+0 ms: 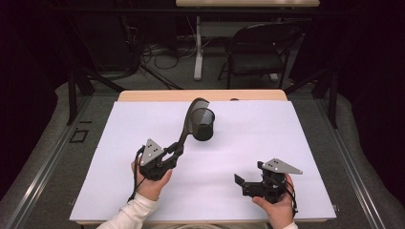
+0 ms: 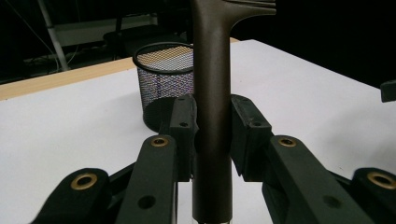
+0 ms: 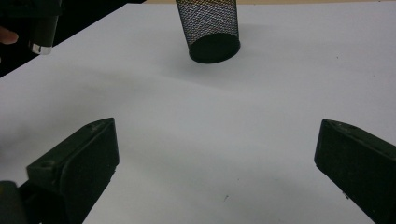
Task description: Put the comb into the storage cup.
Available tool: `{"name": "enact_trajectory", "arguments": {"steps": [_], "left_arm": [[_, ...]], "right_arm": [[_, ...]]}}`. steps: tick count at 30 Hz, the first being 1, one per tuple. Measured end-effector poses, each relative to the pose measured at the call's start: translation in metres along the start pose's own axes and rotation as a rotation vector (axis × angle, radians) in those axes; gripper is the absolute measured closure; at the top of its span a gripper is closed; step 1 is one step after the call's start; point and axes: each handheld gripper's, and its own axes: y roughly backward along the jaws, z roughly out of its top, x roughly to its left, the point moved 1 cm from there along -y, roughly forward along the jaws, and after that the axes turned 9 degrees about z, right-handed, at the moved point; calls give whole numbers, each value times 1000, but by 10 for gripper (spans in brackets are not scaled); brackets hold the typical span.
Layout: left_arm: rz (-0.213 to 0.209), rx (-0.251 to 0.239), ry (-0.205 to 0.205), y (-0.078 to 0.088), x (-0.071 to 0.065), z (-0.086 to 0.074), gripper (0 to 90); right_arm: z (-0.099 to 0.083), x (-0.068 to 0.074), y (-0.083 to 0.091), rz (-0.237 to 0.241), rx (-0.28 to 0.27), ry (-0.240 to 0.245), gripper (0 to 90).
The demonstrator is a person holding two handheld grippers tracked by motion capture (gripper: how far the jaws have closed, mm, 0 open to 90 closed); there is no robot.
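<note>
We work at a bench (image 1: pixel 143 200) covered in white, with a black mesh pen cup (image 1: pixel 204 123) standing upright ahead of both sets of jaws. We judge the job to be getting the long dark spatula (image 1: pixel 189 123) into that cup: the pick-up is done, the placing is left. The spatula's handle rises from our left gripper (image 1: pixel 175 151) and its wide blade end hangs just above and beside the cup's rim, not yet inside. In the left gripper view the jaws are closed most of the way, pads pressed on either side of the handle (image 2: pixel 212 116), the cup just beyond them. Our right gripper (image 1: pixel 242 184) rests low, well apart from the cup, its jaws spread fully wide and holding nothing.
</note>
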Motion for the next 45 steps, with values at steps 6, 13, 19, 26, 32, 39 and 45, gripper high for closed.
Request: {"name": "enact_trajectory", "arguments": {"steps": [6, 13, 19, 26, 32, 39, 45], "left_arm": [[-1, 0, -2, 0, 0, 0, 728], [0, -3, 0, 0, 0, 0, 728], [-1, -4, 2, 1, 0, 0, 728], [0, -5, 4, 1, 1, 0, 728], [0, -5, 1, 1, 0, -1, 728], [-3, -4, 0, 0, 0, -1, 728], [0, -7, -1, 1, 0, -1, 728]], "right_arm": [[9, -4, -2, -7, -12, -10, 3], [24, -4, -9, 6, -12, -13, 16], [40, -4, -19, 9, -22, 1, 34], [55, -1, -35, 13, -37, 20, 74], [65, -1, -43, 29, -40, 8, 92], [74, -5, -52, 24, -47, 0, 109], [80, -8, -61, 21, -42, -8, 110]]}}
